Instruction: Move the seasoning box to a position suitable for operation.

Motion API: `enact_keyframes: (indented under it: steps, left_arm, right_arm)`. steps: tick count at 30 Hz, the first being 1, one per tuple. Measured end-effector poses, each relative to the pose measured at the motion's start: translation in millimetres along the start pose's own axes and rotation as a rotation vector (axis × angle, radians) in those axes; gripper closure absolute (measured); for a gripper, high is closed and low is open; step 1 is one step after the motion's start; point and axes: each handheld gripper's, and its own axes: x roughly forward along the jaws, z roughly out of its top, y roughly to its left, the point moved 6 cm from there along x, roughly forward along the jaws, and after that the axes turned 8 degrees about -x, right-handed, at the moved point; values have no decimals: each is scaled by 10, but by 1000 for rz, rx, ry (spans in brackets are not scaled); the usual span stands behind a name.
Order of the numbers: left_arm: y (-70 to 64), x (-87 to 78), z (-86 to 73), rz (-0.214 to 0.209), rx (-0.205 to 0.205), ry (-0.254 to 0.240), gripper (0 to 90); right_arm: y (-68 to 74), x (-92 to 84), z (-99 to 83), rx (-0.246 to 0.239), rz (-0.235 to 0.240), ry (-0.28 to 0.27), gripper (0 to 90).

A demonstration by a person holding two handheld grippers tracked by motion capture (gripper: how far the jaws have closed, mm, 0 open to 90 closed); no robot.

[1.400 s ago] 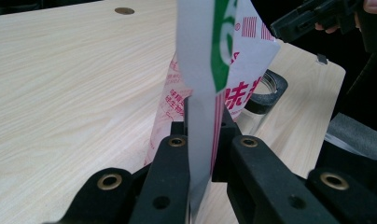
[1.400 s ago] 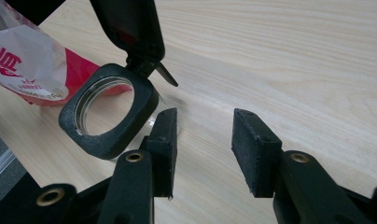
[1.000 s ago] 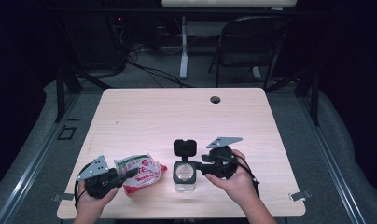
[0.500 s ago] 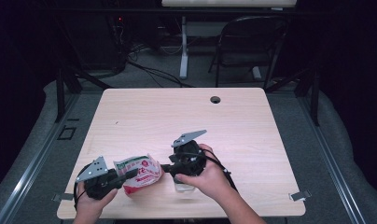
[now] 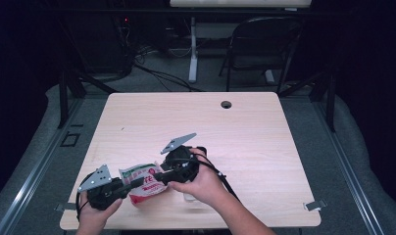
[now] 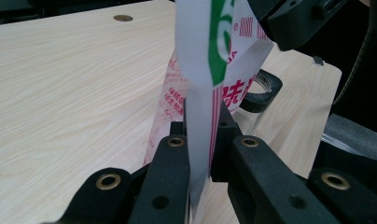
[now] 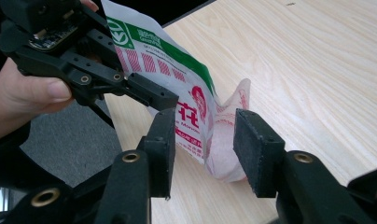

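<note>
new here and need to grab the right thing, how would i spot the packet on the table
Start at the light wooden table and look to its near left corner, where the two hands meet. The packet stands there, pinched by its edge in the left tongs, with the right tongs open around its other end. It is the only soft white pouch with red print and a green stripe; everything around it is black.

Left gripper is resting at the table's near left, jaws clamped, pointing right. Right gripper is reaching left toward it, jaws apart and just closing a little. Both forearms are entering from the near edge.
</note>
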Motion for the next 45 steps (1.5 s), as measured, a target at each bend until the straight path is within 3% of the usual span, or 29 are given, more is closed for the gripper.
enact_keyframes:
  steps: [5, 8, 9, 13, 16, 23, 24, 26, 29, 30, 33, 35, 36, 39, 40, 41, 44, 45]
  left_arm:
    - [3, -1, -4, 8, -4, -1, 883]
    - [3, -6, -10, -18, -2, 15, 876]
    - [4, 4, -7, 7, -5, -3, 872]
    - [6, 1, -9, -5, -9, -5, 868]
    - [10, 1, -10, 10, -9, -6, 867]
    - [10, 6, -15, 6, -11, -3, 865]
    - [11, -1, -21, -16, -9, 13, 861]
    - [12, -2, -24, -15, -8, 15, 858]
    - [15, -9, -26, -8, -9, 15, 835]
    - [21, -4, -24, 17, -9, -1, 824]
    - [29, -10, -31, 17, -13, -3, 797]
    - [28, -21, -39, -4, -13, 14, 777]
    - [31, -12, -37, 25, -12, -4, 766]
    - [38, -22, -41, 16, -12, -3, 724]
    - [46, -25, -44, 30, -12, -4, 712]
    - [48, -32, -52, 10, -19, 13, 693]
    - [69, -22, -72, 11, -26, 21, 606]
    - [74, -8, -74, 32, -28, 6, 578]
  right_arm:
    - [-6, 85, 19, -3, -4, 15, 613]
    - [3, 125, 19, -8, 1, 33, 625]
    - [4, 139, 20, -18, 4, 38, 630]
    - [20, 190, 27, -24, 1, 41, 658]
    - [20, 196, 26, -31, -1, 57, 674]
    - [18, 213, 35, -44, -2, 69, 814]
    - [15, 213, 33, -48, -5, 70, 844]
    - [14, 215, 30, -51, -5, 70, 859]
    - [16, 220, 31, -48, 12, 74, 897]
    - [15, 219, 32, -49, 15, 76, 899]
    - [18, 224, 38, -47, 19, 72, 900]
    - [21, 221, 40, -55, 6, 74, 900]
    - [19, 211, 38, -63, -3, 87, 900]
    - [38, 217, 53, -47, -8, 70, 900]
    - [45, 220, 59, -41, -9, 64, 900]
    - [42, 214, 62, -45, -13, 71, 900]
    - [42, 208, 79, -34, -13, 64, 900]
    - [40, 207, 82, -36, -13, 62, 900]
